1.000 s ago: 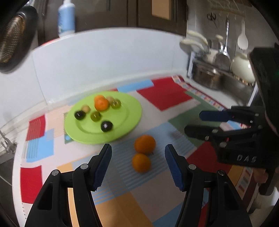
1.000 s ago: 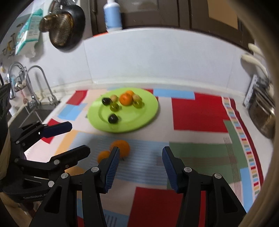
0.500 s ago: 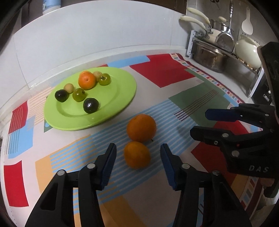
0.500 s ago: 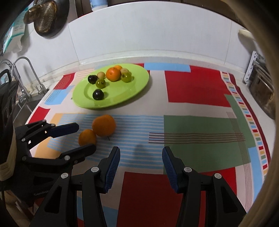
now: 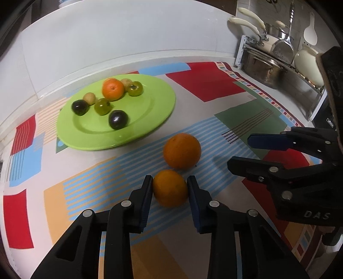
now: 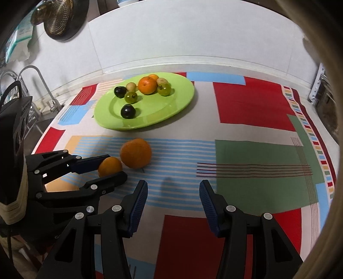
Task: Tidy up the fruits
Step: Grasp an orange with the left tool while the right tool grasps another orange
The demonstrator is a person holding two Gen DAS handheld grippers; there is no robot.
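A home kitchen — tap [image 6: 32, 73], hanging strainer [image 6: 56, 16], pots [image 5: 263, 70].

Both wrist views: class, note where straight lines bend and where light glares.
Left wrist view: the counter's back edge bows upward and glare sits on the green plate. Right wrist view: the backsplash edge arches, corners go dark.

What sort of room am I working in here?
Most likely a home kitchen counter: a tap over a sink at one end, pots on a rack at the other, and a strainer hanging on the wall.
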